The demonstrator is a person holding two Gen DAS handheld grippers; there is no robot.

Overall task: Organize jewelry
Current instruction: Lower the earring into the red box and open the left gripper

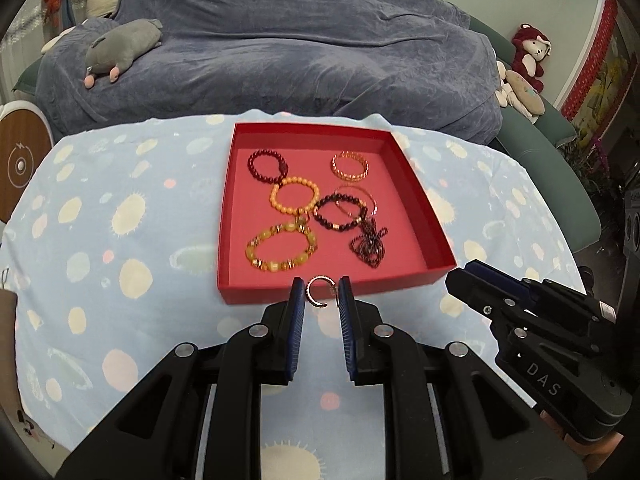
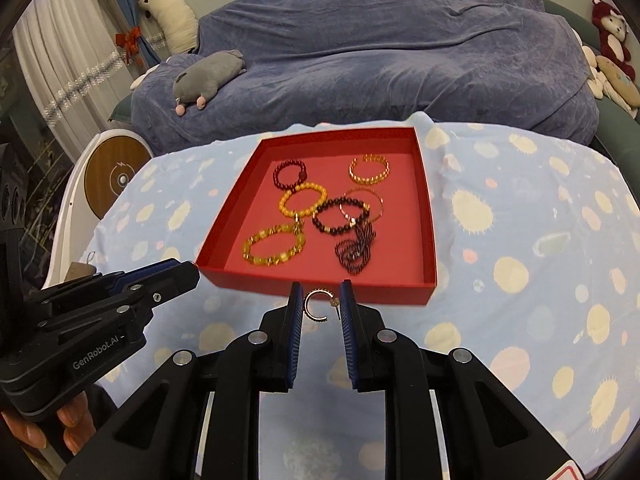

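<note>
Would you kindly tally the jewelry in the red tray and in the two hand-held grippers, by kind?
Beaded bracelets: 4
Gold link bracelet: 1
Thin bangle: 1
Tangled dark bead strand: 1
Hoop earrings: 2
Total: 9

Two small open C-shaped hoop earrings: one [image 1: 320,291] pinched between left fingers [image 1: 297,300], other [image 2: 317,305] between right fingers [image 2: 296,304]. Red tray [image 2: 320,286] of bead bracelets [image 2: 340,216] just beyond fingertips.

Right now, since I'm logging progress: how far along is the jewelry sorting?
Done: several bracelets and a dark beaded tangle lie in the red tray. In hand: each gripper, left and right, holds a small hoop earring. Left: placing both.
</note>
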